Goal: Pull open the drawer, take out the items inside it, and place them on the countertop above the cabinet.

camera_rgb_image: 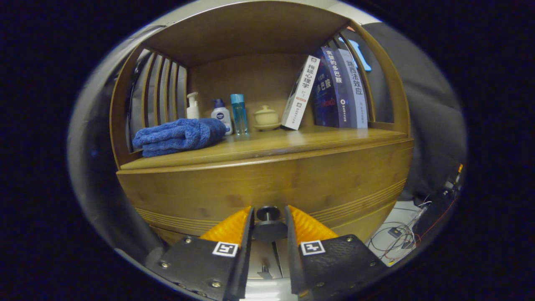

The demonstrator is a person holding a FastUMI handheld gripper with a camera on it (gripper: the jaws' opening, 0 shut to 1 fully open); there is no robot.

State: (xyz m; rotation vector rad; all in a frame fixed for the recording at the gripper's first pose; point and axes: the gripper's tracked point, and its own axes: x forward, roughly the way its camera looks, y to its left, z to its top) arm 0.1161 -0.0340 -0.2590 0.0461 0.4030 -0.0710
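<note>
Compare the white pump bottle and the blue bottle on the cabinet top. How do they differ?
The white pump bottle is opaque white with a pump head; the blue bottle is translucent blue with a flat cap. The white pump bottle stands behind the blue towel, partly hidden; the blue bottle stands beside the lidded cup. Both are upright at the back. The tongs flank the drawer knob.

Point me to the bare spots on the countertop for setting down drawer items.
Best patch: countertop front edge, ahead of the lidded cup and books. Narrow strip in front of the bottles. Blue towel fills the other end; back row crowded. Gripper fingers flank the drawer knob.
</note>
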